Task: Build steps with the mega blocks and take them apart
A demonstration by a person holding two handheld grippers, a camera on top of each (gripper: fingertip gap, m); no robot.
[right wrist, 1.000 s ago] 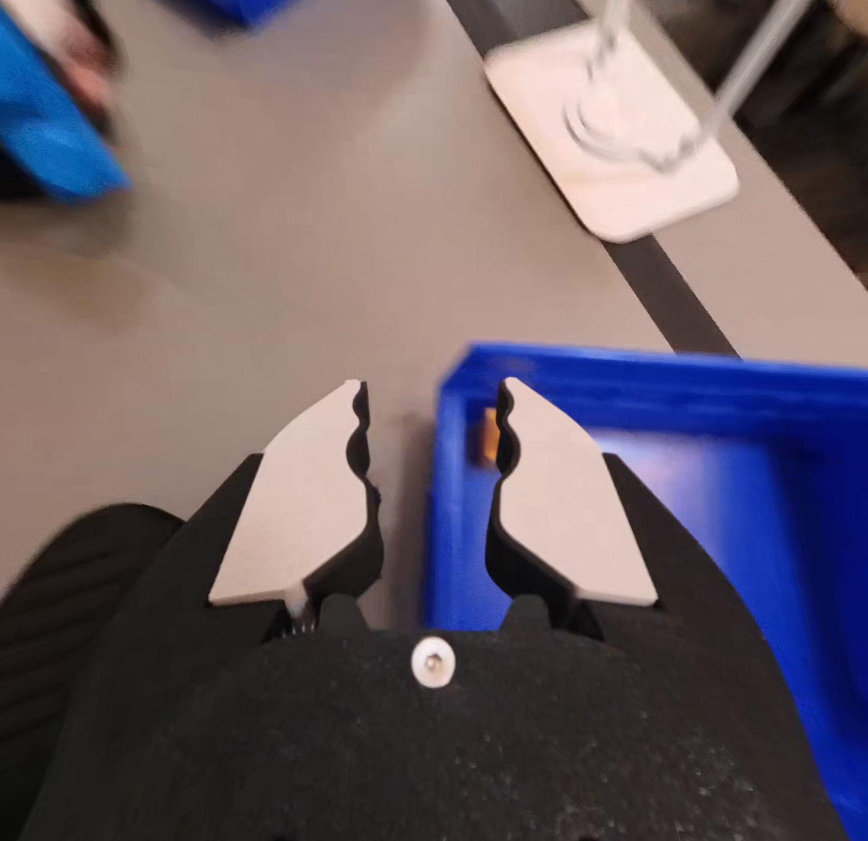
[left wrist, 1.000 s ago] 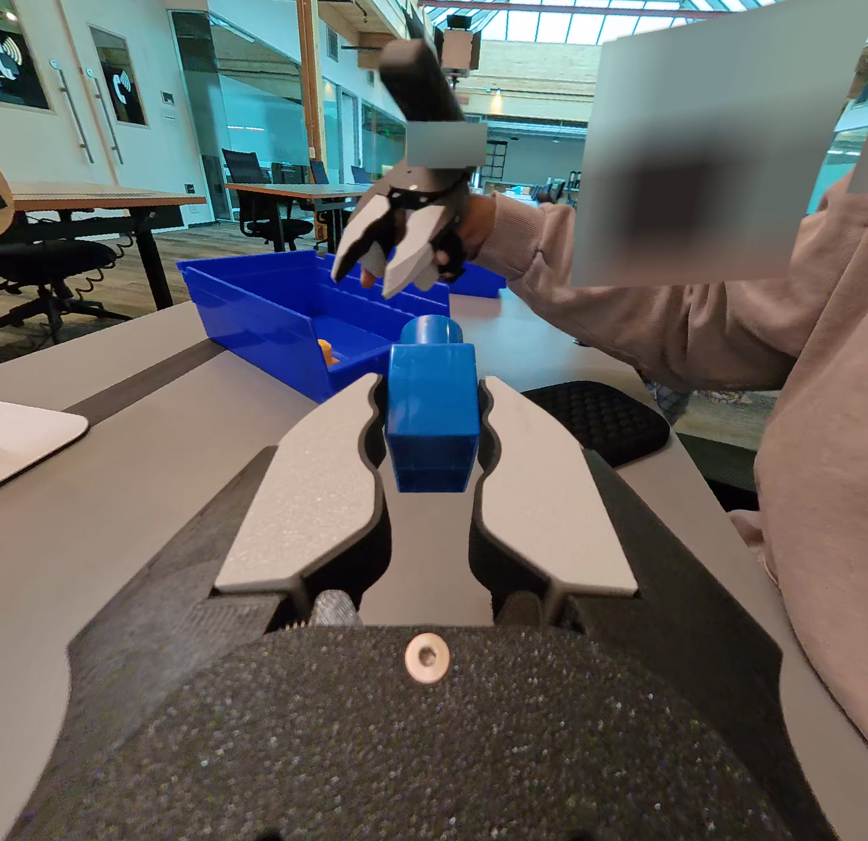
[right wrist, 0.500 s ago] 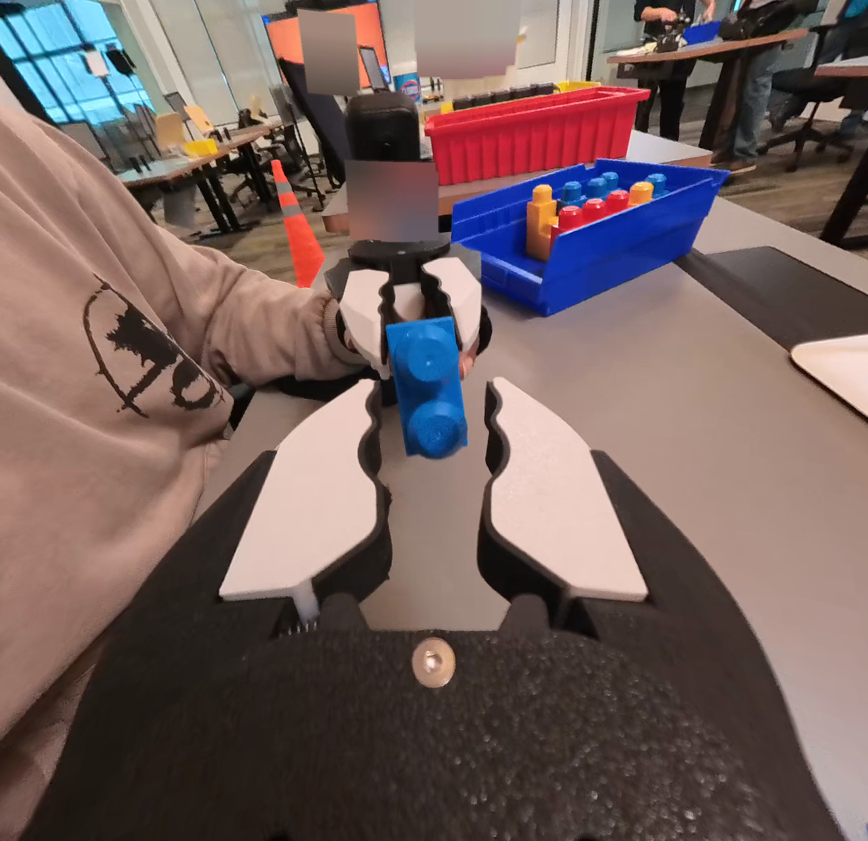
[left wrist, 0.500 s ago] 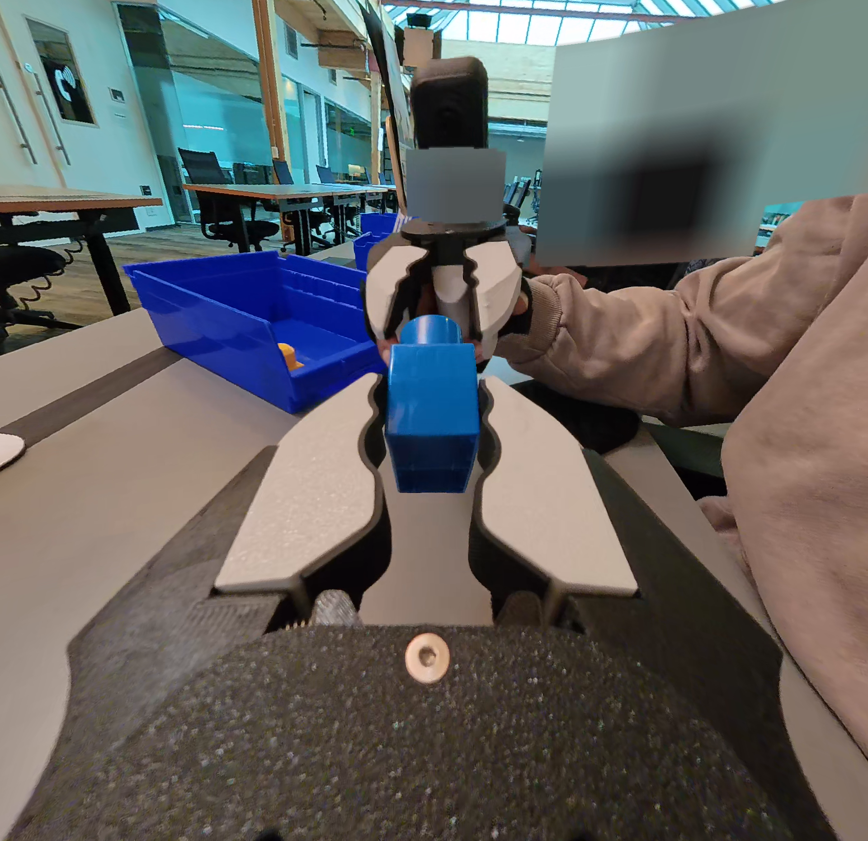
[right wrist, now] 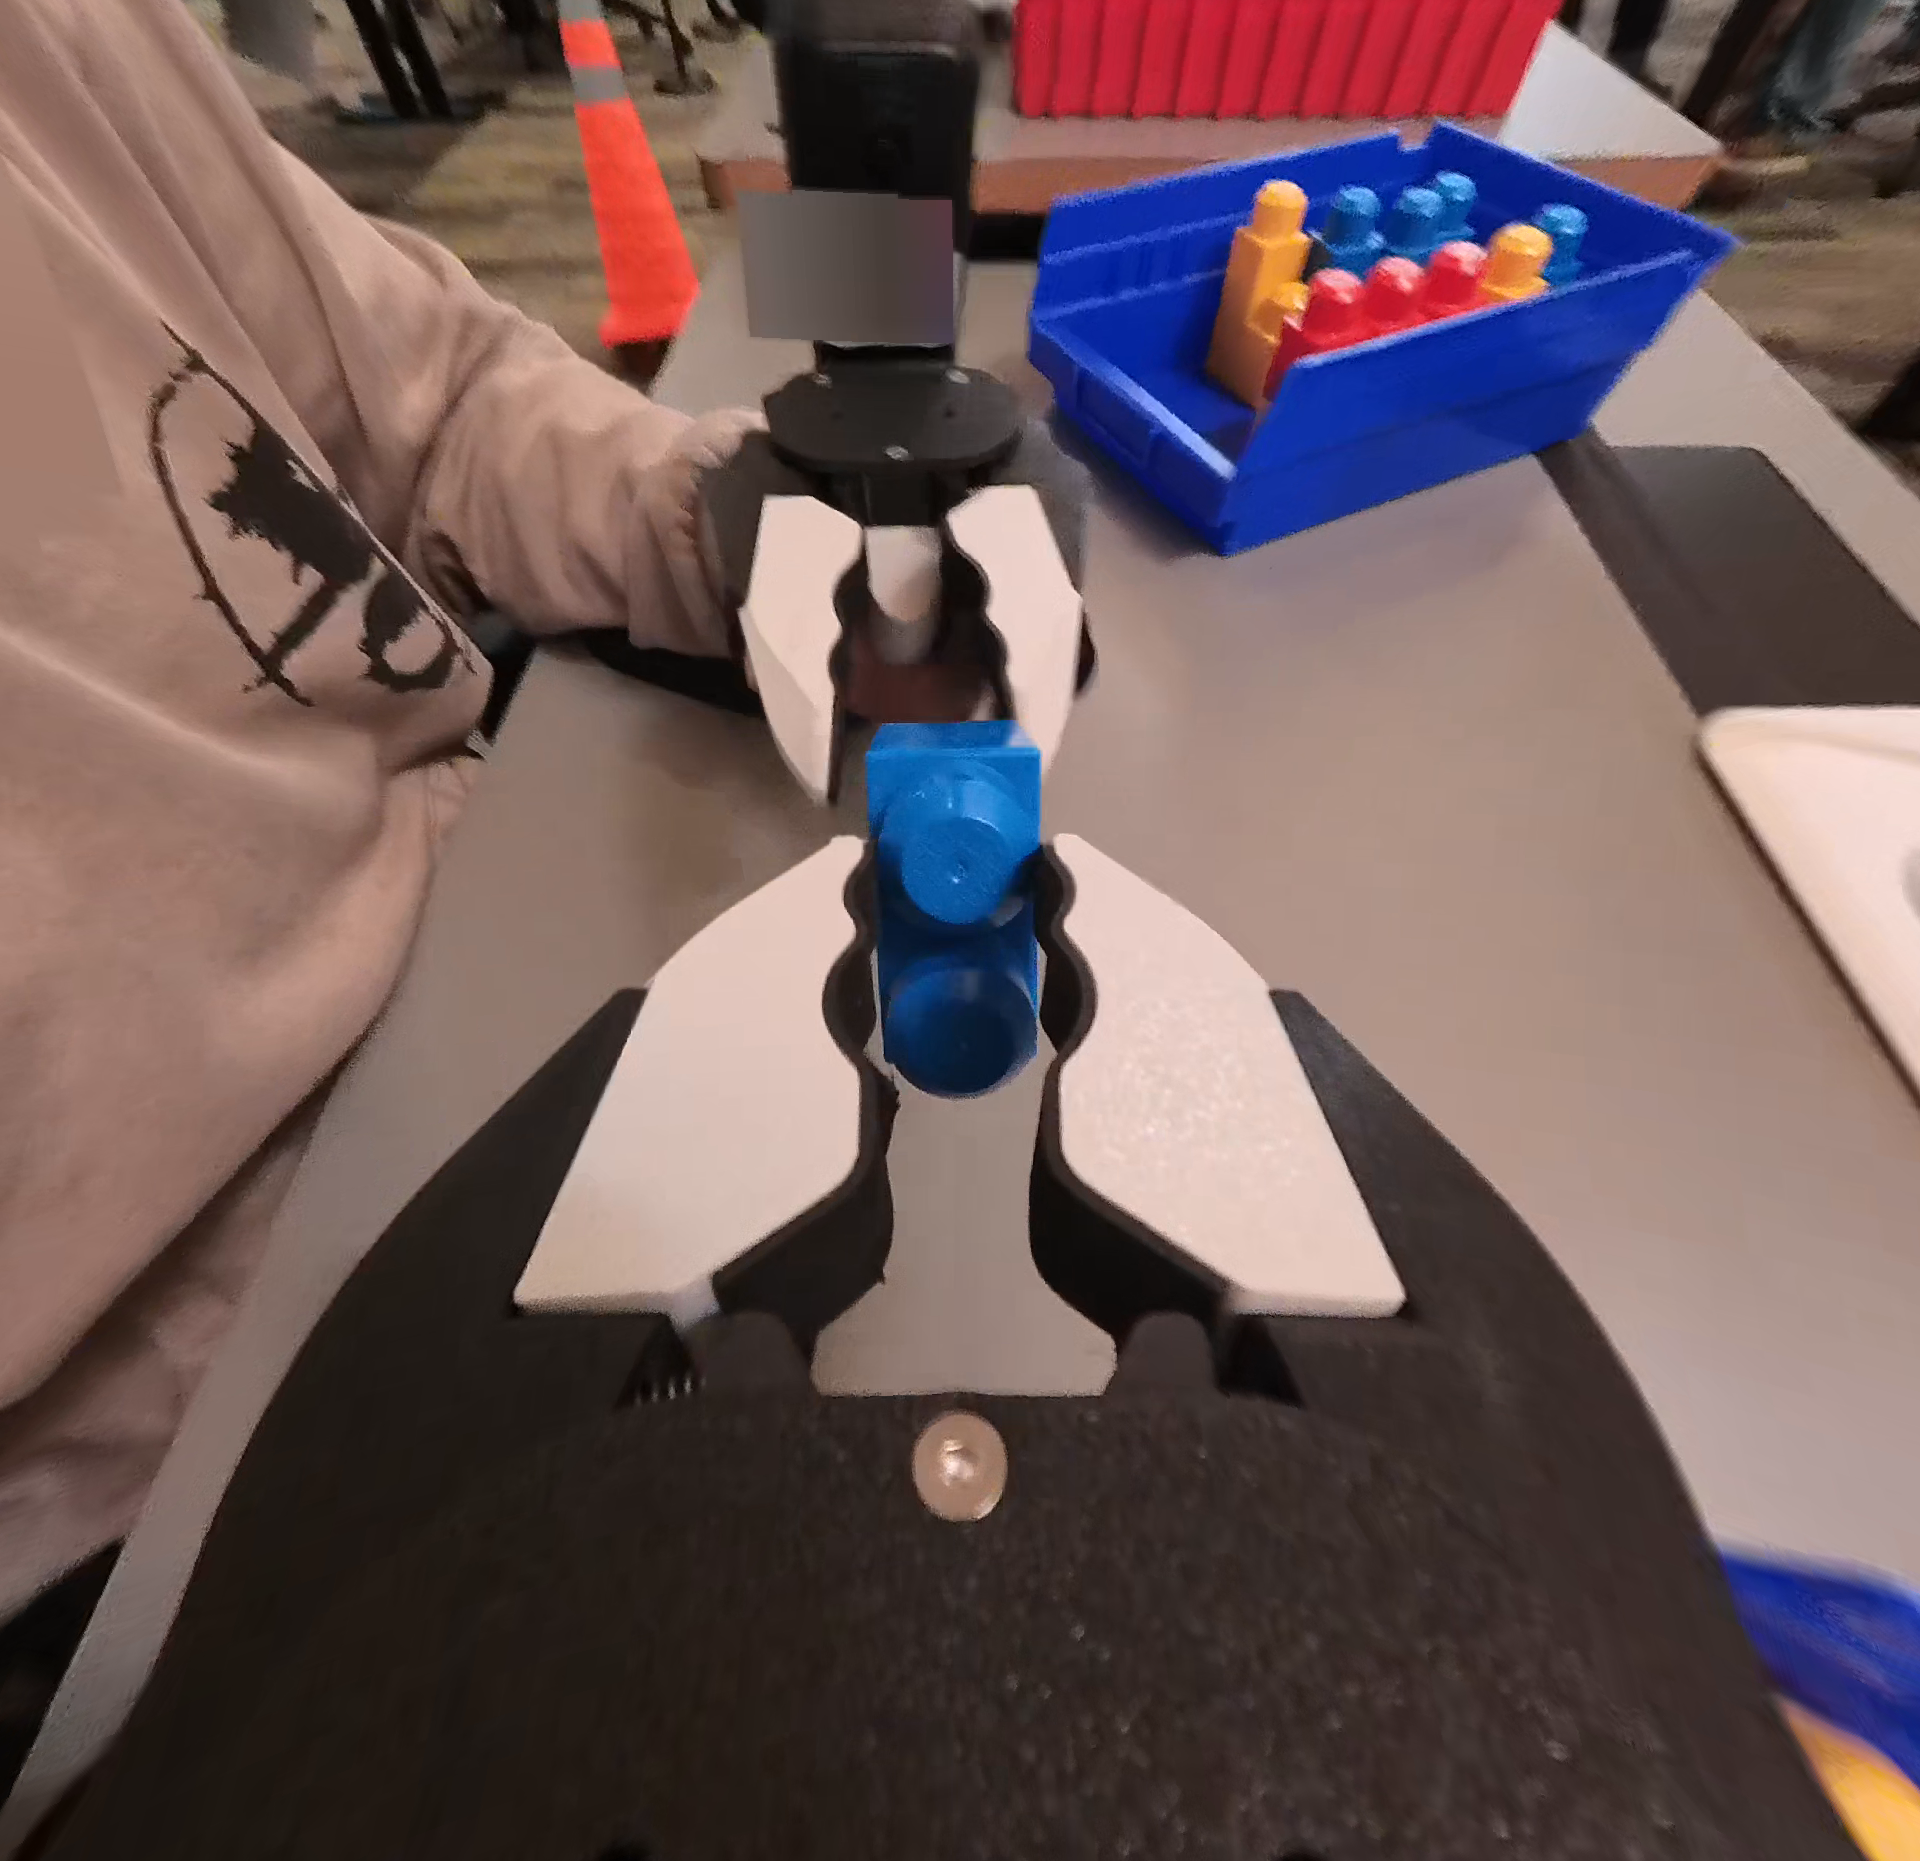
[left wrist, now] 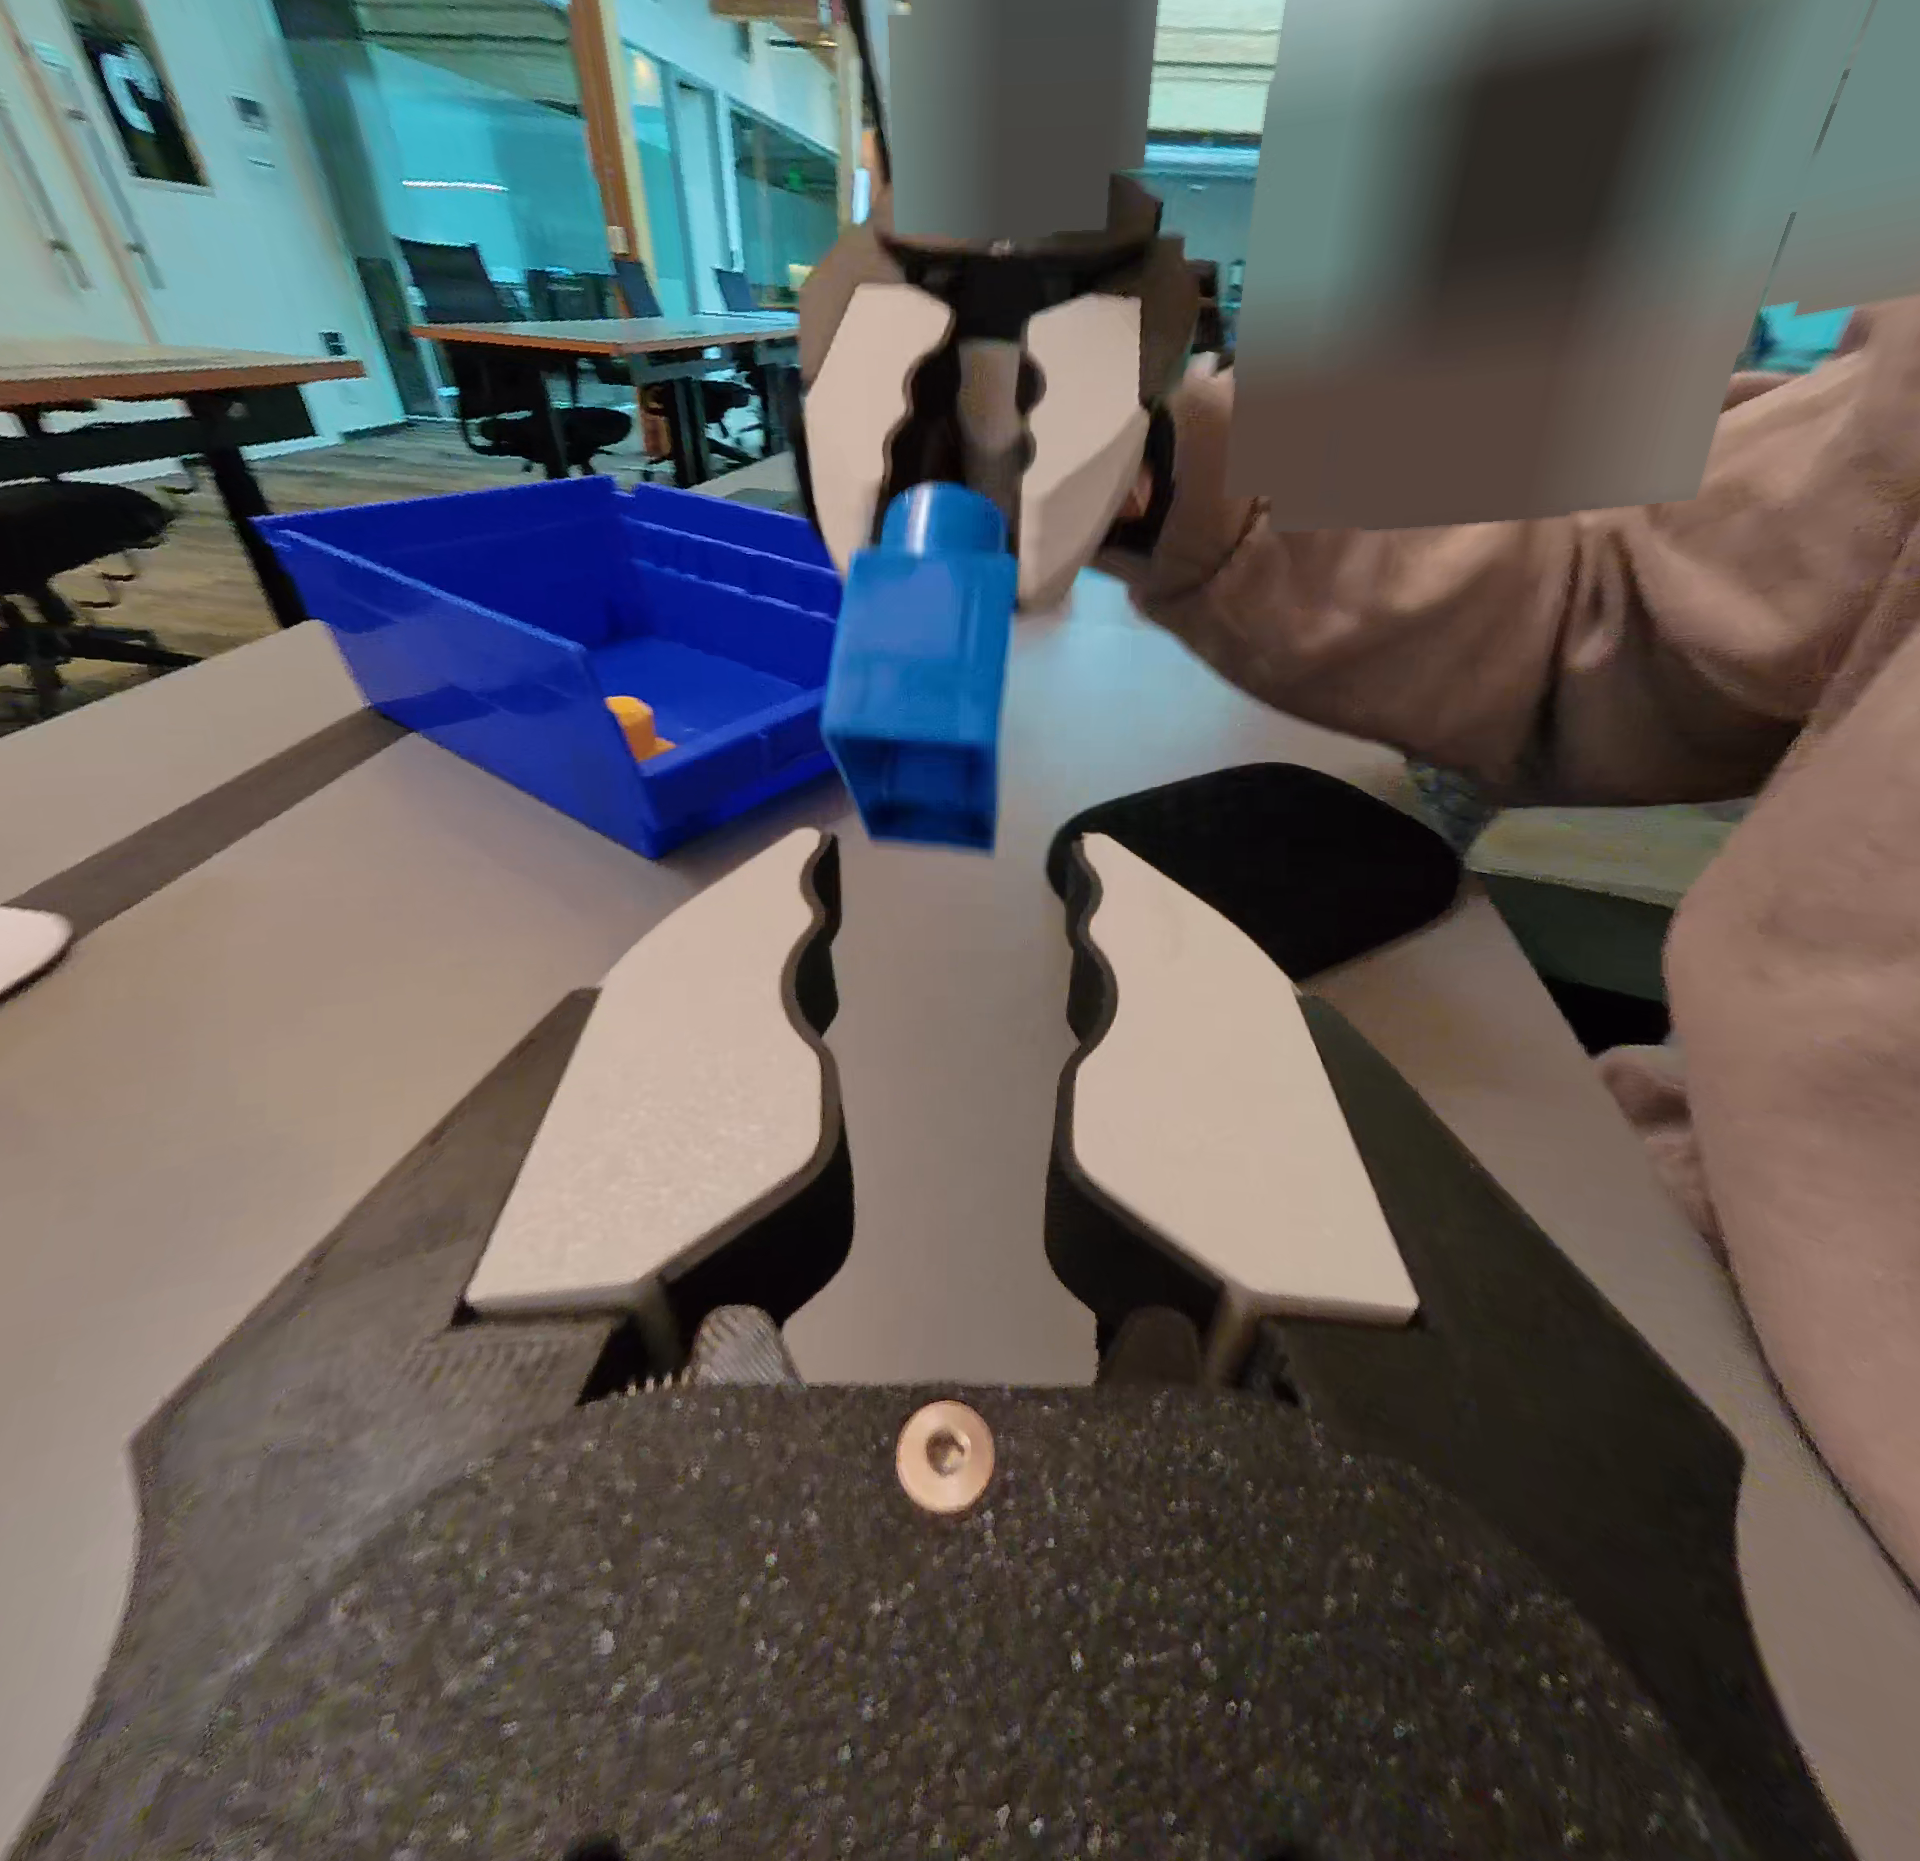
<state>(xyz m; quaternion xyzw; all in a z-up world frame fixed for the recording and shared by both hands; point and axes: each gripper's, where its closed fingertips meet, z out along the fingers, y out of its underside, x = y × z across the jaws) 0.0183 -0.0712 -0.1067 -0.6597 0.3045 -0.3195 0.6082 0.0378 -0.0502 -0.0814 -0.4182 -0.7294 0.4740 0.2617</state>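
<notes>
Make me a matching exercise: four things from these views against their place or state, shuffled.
1. left claw
2. right claw
3. lone orange block
4. traffic cone

a. behind the table
b. shut on the blue block
c. open, empty
d. inside a blue bin

Pairs: 1-c, 2-b, 3-d, 4-a.

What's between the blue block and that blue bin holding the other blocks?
Nothing visible. The blue block, clamped in the right gripper, has only bare table between it and the blue bin. The open left gripper sits just behind the block, off that path.
</notes>
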